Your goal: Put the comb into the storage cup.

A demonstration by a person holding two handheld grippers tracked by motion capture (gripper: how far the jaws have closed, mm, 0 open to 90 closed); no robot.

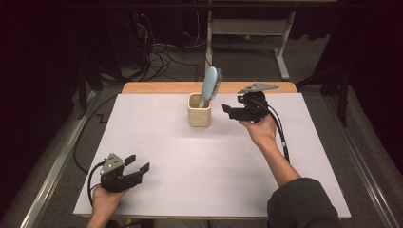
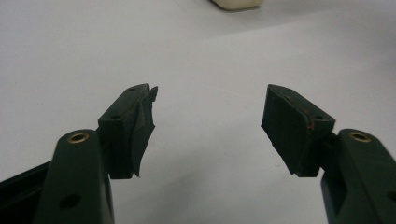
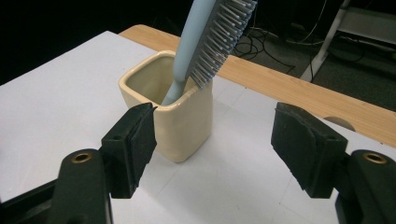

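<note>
A light blue hairbrush [image 1: 209, 85] stands handle-down in a cream square cup [image 1: 199, 110] at the far middle of the white table [image 1: 209, 156]. In the right gripper view the hairbrush [image 3: 205, 42] leans out of the cup [image 3: 182, 126], bristles facing right. My right gripper [image 1: 227, 110] hovers just right of the cup, pointing at it, open with nothing between its fingers [image 3: 133, 140]. My left gripper [image 1: 138, 164] rests near the front left corner of the table, open and empty, its fingers [image 2: 135, 126] wide apart over bare table.
A wooden strip [image 1: 157, 88] borders the table's far edge. Beyond it lie floor cables [image 1: 164, 54] and a white desk frame [image 1: 280, 42]. The cup's base [image 2: 236, 3] peeks in at the top of the left gripper view.
</note>
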